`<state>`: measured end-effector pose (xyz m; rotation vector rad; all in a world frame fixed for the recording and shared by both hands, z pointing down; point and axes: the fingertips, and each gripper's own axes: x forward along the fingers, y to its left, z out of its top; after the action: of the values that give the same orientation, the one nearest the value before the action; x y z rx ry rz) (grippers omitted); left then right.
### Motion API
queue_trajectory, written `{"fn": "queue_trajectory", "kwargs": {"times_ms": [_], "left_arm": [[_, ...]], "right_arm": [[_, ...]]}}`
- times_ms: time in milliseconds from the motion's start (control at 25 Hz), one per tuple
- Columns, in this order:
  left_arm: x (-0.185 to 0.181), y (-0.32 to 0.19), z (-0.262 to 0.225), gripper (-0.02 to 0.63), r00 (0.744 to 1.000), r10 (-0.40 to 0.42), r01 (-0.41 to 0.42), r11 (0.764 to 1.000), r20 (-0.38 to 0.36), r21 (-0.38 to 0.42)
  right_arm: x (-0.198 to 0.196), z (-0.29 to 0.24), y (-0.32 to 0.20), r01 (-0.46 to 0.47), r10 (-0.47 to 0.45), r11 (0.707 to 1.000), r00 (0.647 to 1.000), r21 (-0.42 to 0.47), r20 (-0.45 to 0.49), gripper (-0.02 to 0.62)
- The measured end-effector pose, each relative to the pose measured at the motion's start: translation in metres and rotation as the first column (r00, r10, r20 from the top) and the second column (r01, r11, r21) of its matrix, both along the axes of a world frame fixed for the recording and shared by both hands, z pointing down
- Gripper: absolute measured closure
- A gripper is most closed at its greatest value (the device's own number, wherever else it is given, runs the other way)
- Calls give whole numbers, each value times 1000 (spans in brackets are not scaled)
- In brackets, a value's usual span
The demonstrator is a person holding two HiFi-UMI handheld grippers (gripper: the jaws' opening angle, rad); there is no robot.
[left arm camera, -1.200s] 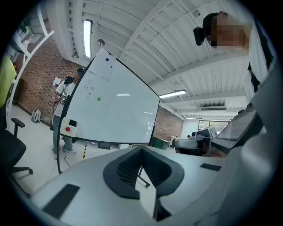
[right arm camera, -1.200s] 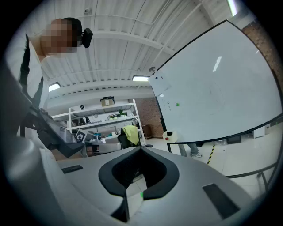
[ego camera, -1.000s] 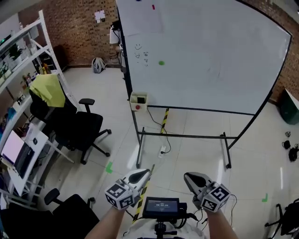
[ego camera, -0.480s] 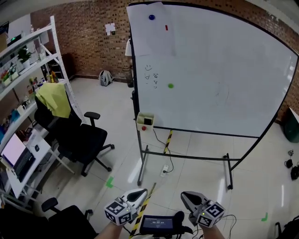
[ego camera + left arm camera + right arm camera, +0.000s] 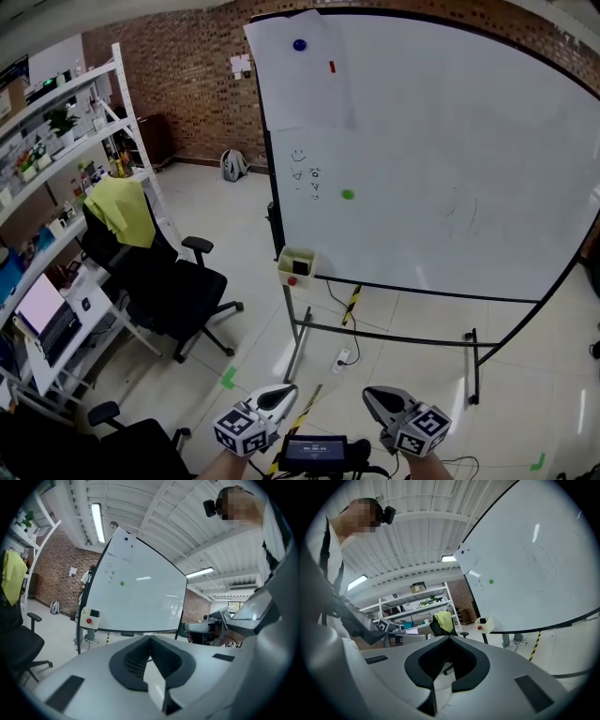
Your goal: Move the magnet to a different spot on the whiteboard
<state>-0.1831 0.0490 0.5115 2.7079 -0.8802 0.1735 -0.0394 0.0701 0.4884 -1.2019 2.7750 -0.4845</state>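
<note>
A lab-like office with a brick wall (image 5: 178, 84), whiteboard (image 5: 450, 141), metal shelving (image 5: 66, 122), office chair (image 5: 178, 291) and laptop (image 5: 47, 314).

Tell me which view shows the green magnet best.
The head view. There the green magnet is seen nearly face-on, clear against the whiteboard, with nothing in front of it. Both gripper views show it too, but only as a tiny dot on a strongly curved, distorted whiteboard.

Magnet (image 5: 348, 194) on whiteboard (image 5: 450, 141), chair (image 5: 178, 286) at left
</note>
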Motion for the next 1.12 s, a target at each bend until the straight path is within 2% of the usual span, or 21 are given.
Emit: {"fn": "queue_trajectory", "kwargs": {"times_ms": [160,440,720,880,1120], "left_arm": [[32,-25,-2,583,1000,-27,26,1000,-3,-7],[100,-64,3,583,1000,-23,23,999,10,-41],[150,-97,2,583,997,-80,80,995,12,-62],[160,-104,-1,583,992,-124,125,990,19,-58],[144,-110,3,583,979,-198,201,977,45,-66]], "right_arm": [[35,0,-25,8,-8,1000,1000,11,-9,580],[101,14,-56,-26,26,1000,999,-4,24,580],[159,24,-76,-41,42,999,999,-15,16,580],[174,23,-89,-12,12,1000,1000,-6,-14,580],[172,9,-114,29,-27,998,999,55,-42,579]]}}
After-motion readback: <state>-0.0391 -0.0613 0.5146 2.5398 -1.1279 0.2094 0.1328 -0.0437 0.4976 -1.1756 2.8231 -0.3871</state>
